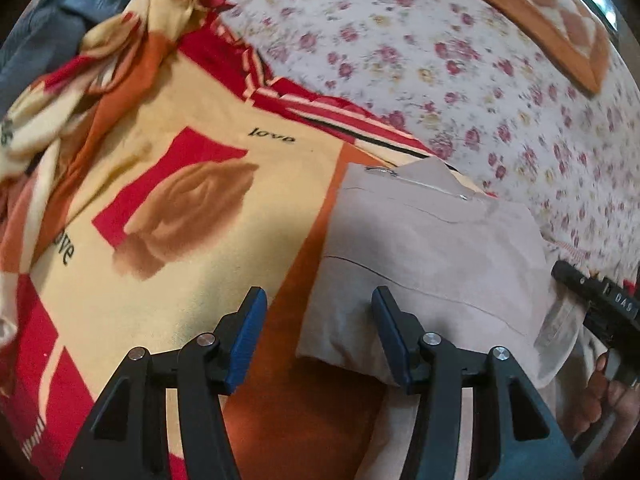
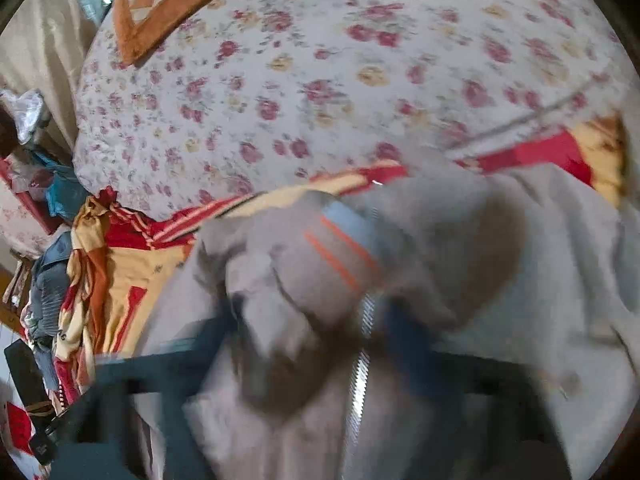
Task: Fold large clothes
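Observation:
A pale grey zip jacket [image 1: 424, 248] lies partly folded on a yellow, red and orange blanket [image 1: 168, 184] printed "love". My left gripper [image 1: 320, 320] is open and empty, hovering over the jacket's left edge. In the right wrist view the same jacket [image 2: 520, 280] fills the lower half, blurred by motion, with its zip [image 2: 360, 364] and two orange stripes [image 2: 340, 256]. My right gripper [image 2: 316, 336] is blurred; bunched jacket cloth sits between its fingers. The right gripper also shows at the edge of the left wrist view [image 1: 600, 308], at the jacket's right side.
A white bedsheet with red flowers [image 1: 440, 60] covers the bed beyond the blanket. An orange checked pillow [image 1: 540, 20] lies at the far side. Blue and grey clothes [image 1: 48, 24] are piled at the far left. Clutter stands beside the bed [image 2: 28, 184].

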A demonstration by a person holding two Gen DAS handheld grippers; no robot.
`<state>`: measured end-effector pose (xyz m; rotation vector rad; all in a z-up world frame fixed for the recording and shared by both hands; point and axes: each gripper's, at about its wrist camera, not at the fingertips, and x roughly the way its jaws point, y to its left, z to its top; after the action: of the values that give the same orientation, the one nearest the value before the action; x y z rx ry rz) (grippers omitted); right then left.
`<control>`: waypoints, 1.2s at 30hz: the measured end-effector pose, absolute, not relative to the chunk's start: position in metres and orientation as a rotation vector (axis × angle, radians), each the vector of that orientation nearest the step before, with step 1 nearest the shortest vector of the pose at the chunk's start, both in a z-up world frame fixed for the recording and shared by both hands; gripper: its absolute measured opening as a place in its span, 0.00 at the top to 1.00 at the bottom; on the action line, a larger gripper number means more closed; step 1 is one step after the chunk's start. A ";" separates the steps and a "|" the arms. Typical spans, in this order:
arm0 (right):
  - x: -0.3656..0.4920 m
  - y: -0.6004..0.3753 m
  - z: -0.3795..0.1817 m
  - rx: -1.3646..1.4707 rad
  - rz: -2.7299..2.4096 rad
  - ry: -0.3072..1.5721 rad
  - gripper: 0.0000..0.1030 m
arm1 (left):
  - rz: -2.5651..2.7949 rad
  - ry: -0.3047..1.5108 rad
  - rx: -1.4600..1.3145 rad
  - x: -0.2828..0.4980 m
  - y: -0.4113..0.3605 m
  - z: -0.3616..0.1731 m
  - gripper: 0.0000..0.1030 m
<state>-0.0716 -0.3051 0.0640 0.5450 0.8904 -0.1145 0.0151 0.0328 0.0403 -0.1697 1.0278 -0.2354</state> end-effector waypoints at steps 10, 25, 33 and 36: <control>-0.175 -0.335 0.105 0.465 -0.315 0.655 0.74 | -0.281 0.994 -0.168 0.005 0.016 0.053 0.51; -0.205 -0.375 0.123 0.466 -0.428 0.733 0.49 | -0.307 1.030 -0.069 -0.003 -0.029 0.034 0.51; -0.125 -0.363 0.050 0.325 -0.395 0.950 0.50 | -0.287 1.029 0.037 -0.003 -0.040 0.018 0.51; -0.111 -0.370 0.032 0.268 -0.453 0.950 0.45 | -0.280 1.030 0.040 -0.002 -0.042 0.017 0.51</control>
<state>-0.1112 -0.3696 0.0317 0.2676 0.9501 -0.4525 -0.0018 -0.0418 0.0172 0.0396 1.0302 -0.2802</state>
